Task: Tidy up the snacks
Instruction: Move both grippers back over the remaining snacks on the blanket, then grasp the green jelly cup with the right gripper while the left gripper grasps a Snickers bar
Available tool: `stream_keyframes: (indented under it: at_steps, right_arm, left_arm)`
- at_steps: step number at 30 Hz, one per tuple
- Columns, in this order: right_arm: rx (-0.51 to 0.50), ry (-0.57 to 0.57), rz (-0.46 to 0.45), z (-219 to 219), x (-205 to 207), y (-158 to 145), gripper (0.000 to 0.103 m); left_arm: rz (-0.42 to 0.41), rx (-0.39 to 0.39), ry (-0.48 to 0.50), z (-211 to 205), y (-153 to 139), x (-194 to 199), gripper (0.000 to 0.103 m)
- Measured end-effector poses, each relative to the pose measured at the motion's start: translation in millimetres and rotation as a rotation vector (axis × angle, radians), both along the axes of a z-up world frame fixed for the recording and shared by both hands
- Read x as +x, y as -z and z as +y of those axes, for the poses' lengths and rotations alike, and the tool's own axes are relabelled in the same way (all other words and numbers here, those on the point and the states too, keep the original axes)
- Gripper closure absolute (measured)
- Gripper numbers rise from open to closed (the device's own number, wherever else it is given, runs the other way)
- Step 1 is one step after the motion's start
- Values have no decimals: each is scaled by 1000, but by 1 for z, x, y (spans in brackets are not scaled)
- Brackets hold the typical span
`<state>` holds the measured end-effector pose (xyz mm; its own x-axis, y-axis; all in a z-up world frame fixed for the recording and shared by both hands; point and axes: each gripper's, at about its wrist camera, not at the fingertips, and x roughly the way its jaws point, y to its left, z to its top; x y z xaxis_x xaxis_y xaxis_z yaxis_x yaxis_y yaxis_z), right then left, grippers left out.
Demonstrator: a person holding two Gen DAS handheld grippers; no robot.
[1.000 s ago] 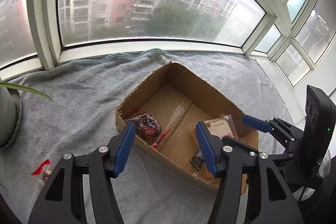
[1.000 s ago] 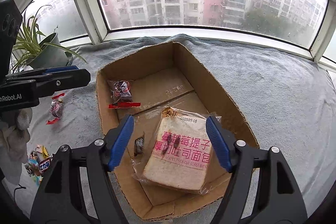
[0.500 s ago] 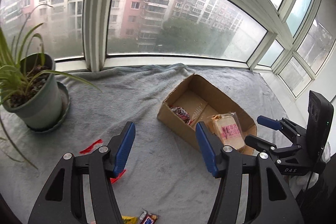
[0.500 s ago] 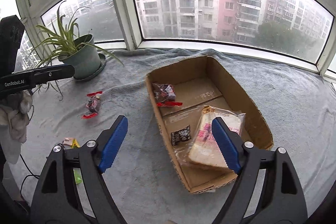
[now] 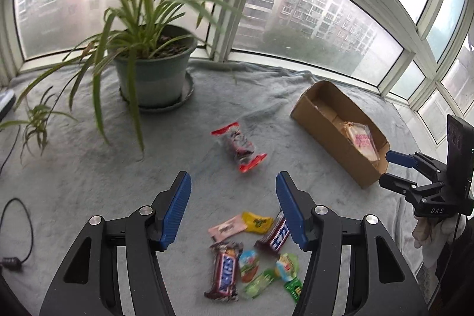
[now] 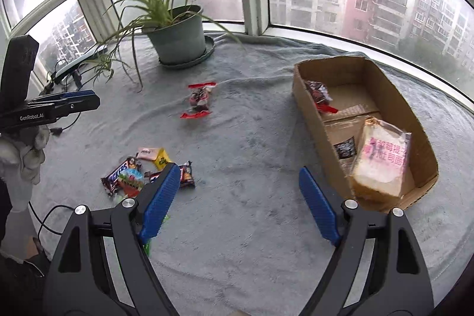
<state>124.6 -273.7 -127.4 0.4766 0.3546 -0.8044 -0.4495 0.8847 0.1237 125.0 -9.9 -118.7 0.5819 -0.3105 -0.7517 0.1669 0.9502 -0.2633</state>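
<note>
Left wrist view showed the left gripper [image 5: 232, 208] with its blue jaws spread wide and holding nothing, poised above the grey blanket [image 5: 89, 168]. Directly beneath and just past the fingertips lay the loose pile of snacks [image 5: 251, 253]: a Snickers bar [image 5: 224, 271] lying lengthwise along the line of the fingers, a second dark bar [image 5: 274, 236] tucked against the right-hand pad, and a pink sachet [image 5: 227, 228], a yellow packet [image 5: 257, 222] and green jelly cups [image 5: 286, 267] scattered between. Farther out, ahead of the jaws and slightly right of centre, sat the red-ended wrapped snack [image 5: 238, 147], its long axis running diagonally across the gripper's line. Beyond that, off to the right, stood the cardboard box [image 5: 326, 135], already holding the bagged toast [image 5: 361, 139].

Right wrist view showed the right gripper [image 6: 240, 199] likewise wide and empty, hanging over bare blanket between the pile and the box, with the pile partly hidden behind its left-hand pad and the box just beside its right. A dark wrapped snack [image 6: 318, 94] and a small black packet [image 6: 345, 147] lay inside the box.

On this evidence the left gripper was the nearer to the pile, and the Snickers bar looked the easiest next pick, its narrow width set across the jaw opening. A potted spider plant [image 5: 154, 70] stood well apart at the back.
</note>
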Motion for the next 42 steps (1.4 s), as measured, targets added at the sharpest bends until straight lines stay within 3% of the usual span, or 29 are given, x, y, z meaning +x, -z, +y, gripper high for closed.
stream_keyframes:
  at_steps: [9,23,29,32,42]
  right_arm:
    - [21,-54,102,40,-30,39,18]
    - [-4,-81,186,66,-42,74,18]
    - [-12,-99,205,76,-40,83,22]
    - [-10,-107,220,80,-38,87,28]
    - [-18,-130,242,93,-31,98,30]
  left_arm:
    - [87,-51,-77,26,50,-44,44]
    - [130,-80,-33,19,84,-69,51]
    - [141,-54,7,11,93,-69,62]
    - [140,-34,22,7,95,-68,63]
    - [140,38,56,-5,104,-65,65]
